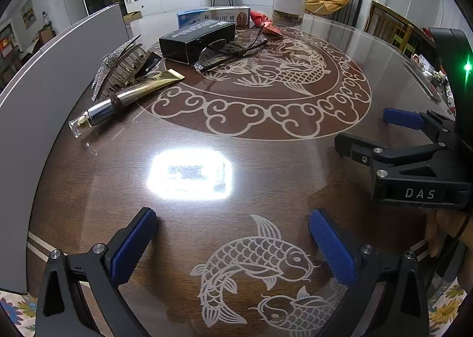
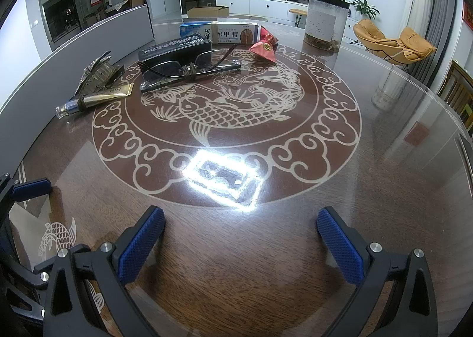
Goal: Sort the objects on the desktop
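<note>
Both the left tool [image 1: 233, 236] and the right tool [image 2: 241, 233] are hovering wide and empty over the tabletop [image 2: 384, 189], while the glasses [image 2: 189, 67], black box [image 2: 174, 48] and gold tube [image 2: 97, 98] are lying well beyond them.

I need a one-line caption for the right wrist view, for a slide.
Open right tool above the fish-patterned table, facing glasses, a black box and a cosmetic tube.

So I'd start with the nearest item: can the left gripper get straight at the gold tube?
Probably yes. The left gripper is open and empty, and only bare table lies between it and the gold tube. A hair clip crowds the tube's far side, though.
</note>
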### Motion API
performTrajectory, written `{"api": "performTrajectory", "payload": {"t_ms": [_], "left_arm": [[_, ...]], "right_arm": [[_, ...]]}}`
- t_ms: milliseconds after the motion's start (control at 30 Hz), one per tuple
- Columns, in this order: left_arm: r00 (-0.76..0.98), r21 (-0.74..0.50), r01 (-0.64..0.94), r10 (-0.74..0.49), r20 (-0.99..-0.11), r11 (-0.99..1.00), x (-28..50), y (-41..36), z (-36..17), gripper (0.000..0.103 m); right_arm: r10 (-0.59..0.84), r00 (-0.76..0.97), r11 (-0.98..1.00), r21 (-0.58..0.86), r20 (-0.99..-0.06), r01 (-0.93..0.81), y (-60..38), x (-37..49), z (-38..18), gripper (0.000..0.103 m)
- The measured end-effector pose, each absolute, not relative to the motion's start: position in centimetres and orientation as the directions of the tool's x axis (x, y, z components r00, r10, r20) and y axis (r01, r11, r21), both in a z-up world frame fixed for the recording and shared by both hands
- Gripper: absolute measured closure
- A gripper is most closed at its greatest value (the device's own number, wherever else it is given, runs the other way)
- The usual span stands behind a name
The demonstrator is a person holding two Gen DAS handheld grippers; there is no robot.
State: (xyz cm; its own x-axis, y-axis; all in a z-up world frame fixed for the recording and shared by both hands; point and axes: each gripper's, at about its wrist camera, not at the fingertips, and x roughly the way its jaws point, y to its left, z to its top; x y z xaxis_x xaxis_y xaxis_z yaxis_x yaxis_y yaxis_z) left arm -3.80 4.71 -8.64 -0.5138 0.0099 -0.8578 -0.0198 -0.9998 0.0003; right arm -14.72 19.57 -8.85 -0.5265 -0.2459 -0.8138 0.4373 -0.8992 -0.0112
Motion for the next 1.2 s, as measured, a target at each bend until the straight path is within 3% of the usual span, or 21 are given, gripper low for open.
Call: {"api": "performTrajectory", "payload": {"t_ms": [800,1067,1200], "left_arm": [[-0.51,0.005,0.023,-0.016,-0.86,-1.0,-3.7,4.0,-8.6,0.0],[-0.616,-0.068,0.026,0.038,-0.787,-0.997,-4.2,1.4,-5.9,0.0],[-0.64,0.029,-0.01,-0.016,-0.769,-1.0,-8.0,-1.5,-5.4,0.0]], "right_arm": [[-0.247,-0.526,-0.899,-0.011,-0.814,0.438,19.6,-14.8,-8.9,0.0],[-0.247,-0.526,-0.899,-0.011,-0.814,0.438,19.6,-14.8,-8.9,0.0],[-0.247,-0.525,-0.899,-0.01,-0.814,0.438,19.6,-14.8,-8.9,0.0]]}}
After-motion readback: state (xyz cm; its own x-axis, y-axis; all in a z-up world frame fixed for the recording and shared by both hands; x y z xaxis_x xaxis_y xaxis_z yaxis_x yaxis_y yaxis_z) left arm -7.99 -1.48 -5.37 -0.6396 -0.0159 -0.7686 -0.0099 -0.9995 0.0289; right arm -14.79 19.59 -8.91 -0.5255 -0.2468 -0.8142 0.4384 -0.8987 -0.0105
